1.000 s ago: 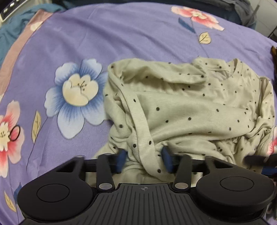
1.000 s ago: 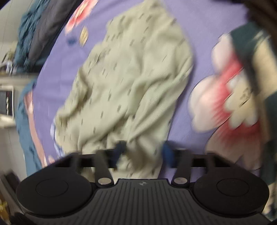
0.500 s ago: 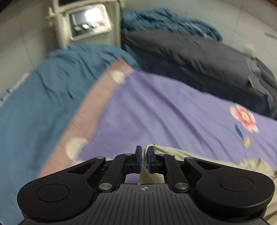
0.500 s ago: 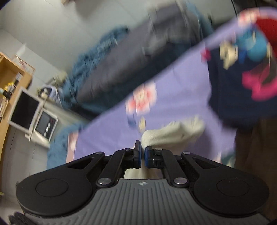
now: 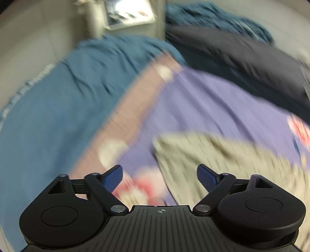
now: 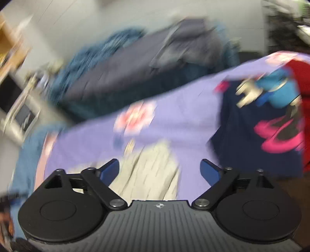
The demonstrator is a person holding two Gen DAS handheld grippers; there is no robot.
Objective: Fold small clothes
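Note:
A beige garment with dark dots [image 5: 222, 159] lies on the purple floral bedspread [image 5: 213, 108]; it also shows in the right wrist view [image 6: 153, 166]. Both views are blurred by motion. My left gripper [image 5: 159, 175] is open and empty, with the garment's left edge just ahead between the blue pads. My right gripper [image 6: 159, 170] is open and empty, above the garment's near end.
A teal blanket [image 5: 58, 100] covers the bed's left side. A dark grey pillow [image 5: 242, 58] lies at the back. A navy garment with pink and blue print [image 6: 271, 120] lies at the right. A white appliance with a panel [image 5: 127, 13] stands behind the bed.
Both grippers were shut on the beige garment half a second ago; now both are open and the garment lies released on the bedspread. Both cameras are moving fast.

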